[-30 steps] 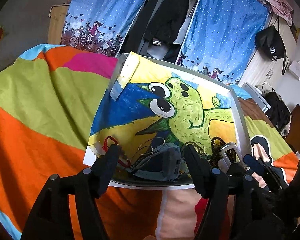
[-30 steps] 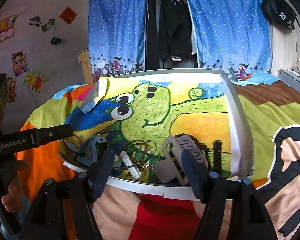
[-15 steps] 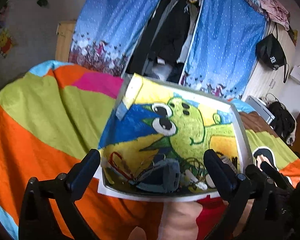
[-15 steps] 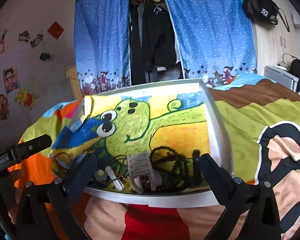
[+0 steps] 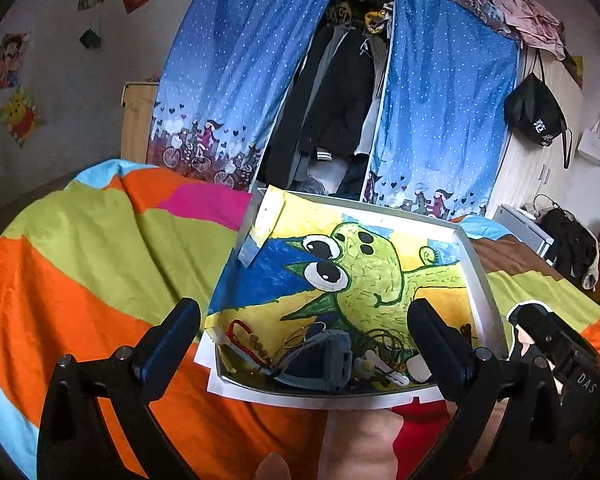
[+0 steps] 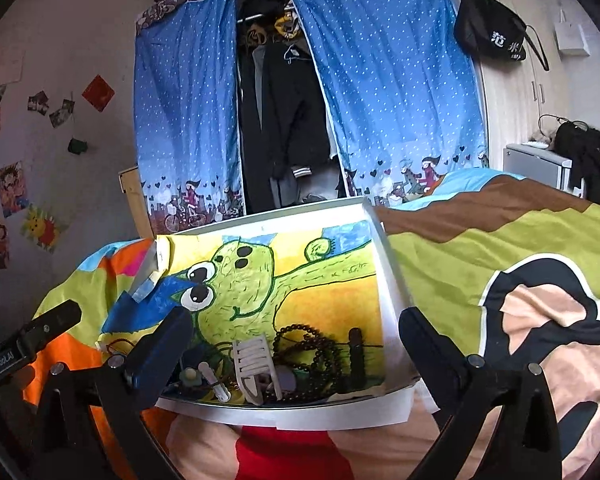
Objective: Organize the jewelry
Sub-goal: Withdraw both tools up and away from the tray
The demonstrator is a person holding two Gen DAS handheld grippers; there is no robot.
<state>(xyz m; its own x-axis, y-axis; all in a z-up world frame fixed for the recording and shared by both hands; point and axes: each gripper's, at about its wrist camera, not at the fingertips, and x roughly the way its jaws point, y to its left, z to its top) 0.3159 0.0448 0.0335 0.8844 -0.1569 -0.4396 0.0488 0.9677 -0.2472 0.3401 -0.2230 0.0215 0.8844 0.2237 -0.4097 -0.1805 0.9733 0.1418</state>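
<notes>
A shallow white tray (image 5: pixel 478 272) lined with a green cartoon drawing lies on the bed, also in the right wrist view (image 6: pixel 388 292). Jewelry is heaped at its near end: a grey-blue hair claw (image 5: pixel 324 356), a red bracelet (image 5: pixel 242 340), thin wire bangles (image 5: pixel 384 338), a white hair claw (image 6: pixel 256 364), a dark bead necklace (image 6: pixel 312 352), a black clip (image 6: pixel 355 350). My left gripper (image 5: pixel 304 344) is open wide and empty just before the pile. My right gripper (image 6: pixel 296 348) is open wide and empty before the tray's near edge.
A colourful bedspread (image 5: pixel 80 264) covers the bed around the tray. Blue dotted curtains (image 5: pixel 440 100) and hanging dark clothes (image 5: pixel 336 92) stand behind. The right gripper's body (image 5: pixel 560 356) shows beside the tray; the left one's body (image 6: pixel 24 344) shows at the right view's left edge.
Both grippers have opened from narrow to wide and pulled back and up from the tray. The tray now looks smaller and more of the room shows.
</notes>
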